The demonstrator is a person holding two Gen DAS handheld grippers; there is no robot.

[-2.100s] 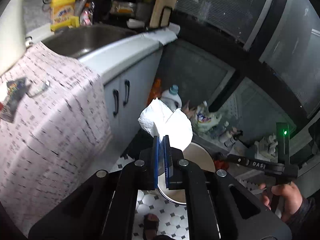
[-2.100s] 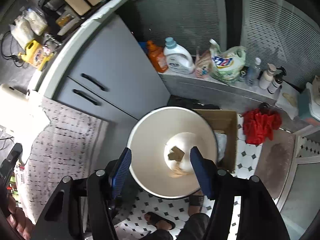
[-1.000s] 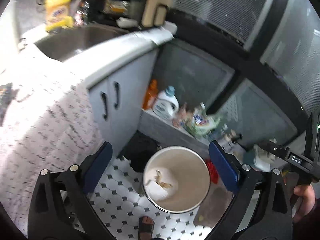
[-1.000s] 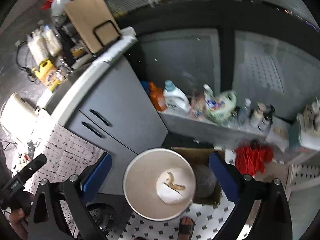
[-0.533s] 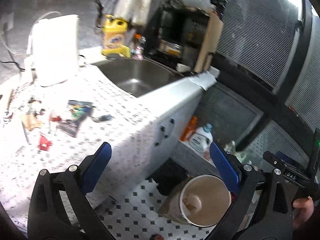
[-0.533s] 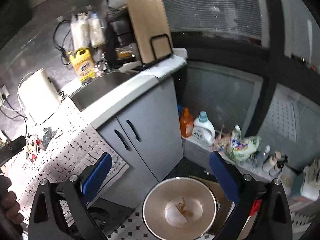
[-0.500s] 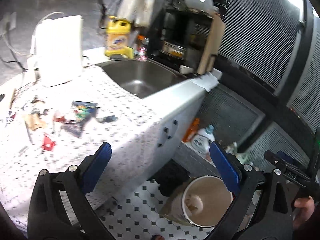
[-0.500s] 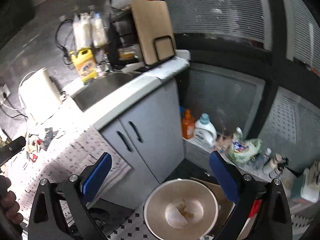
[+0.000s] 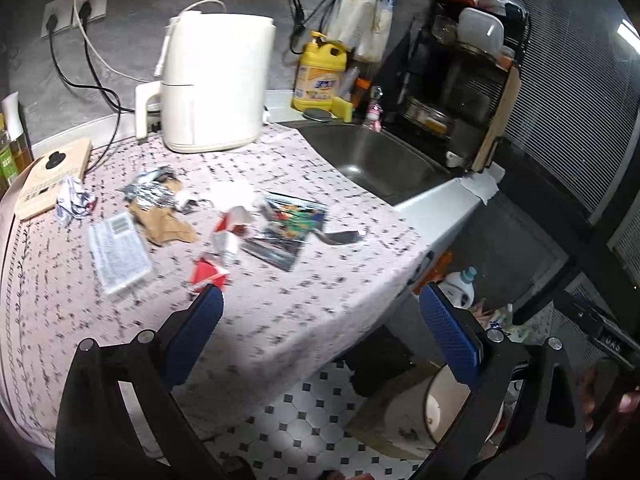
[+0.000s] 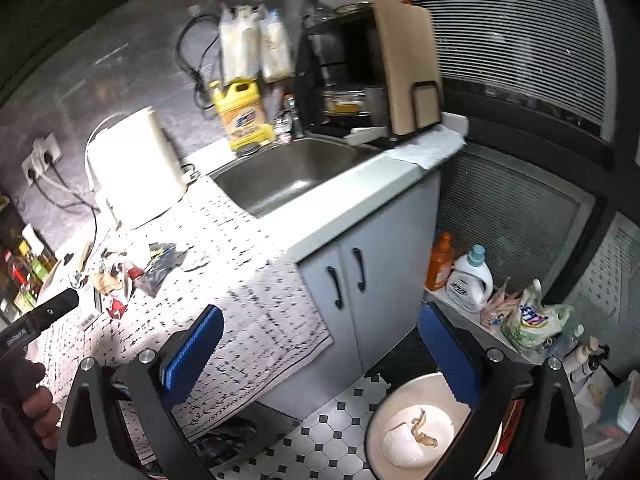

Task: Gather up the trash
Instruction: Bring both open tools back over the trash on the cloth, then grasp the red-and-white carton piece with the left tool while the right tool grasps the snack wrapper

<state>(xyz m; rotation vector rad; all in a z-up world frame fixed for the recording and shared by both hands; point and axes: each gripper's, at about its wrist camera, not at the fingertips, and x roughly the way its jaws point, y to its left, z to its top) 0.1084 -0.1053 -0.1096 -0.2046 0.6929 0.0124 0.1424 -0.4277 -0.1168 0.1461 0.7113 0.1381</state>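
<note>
The task is judged to be partly done: a crumpled white tissue and a brown scrap [image 10: 424,428] are seen lying in the bottom of the round bin [image 10: 400,390] on the tiled floor, just in front of the grey cupboard [image 10: 360,276]. Much is left. On the patterned cloth [image 9: 280,308] over the counter a scatter of trash is seen: a red wrapper [image 9: 206,274], a colourful packet [image 9: 290,222], brown paper [image 9: 166,226], a foil packet [image 9: 150,188], a crumpled ball of paper [image 9: 72,200] and a white flat pack [image 9: 120,256].

The left gripper [image 9: 320,332] is held wide open with nothing between its blue pads, pointed at the cloth near the red wrapper. The right gripper [image 10: 318,352] is likewise spread wide and empty, held above the floor beside the bin.

The sink [image 9: 376,160] appears bare as far as can be told. Another pickup from the cloth is judged to be the next step
</note>
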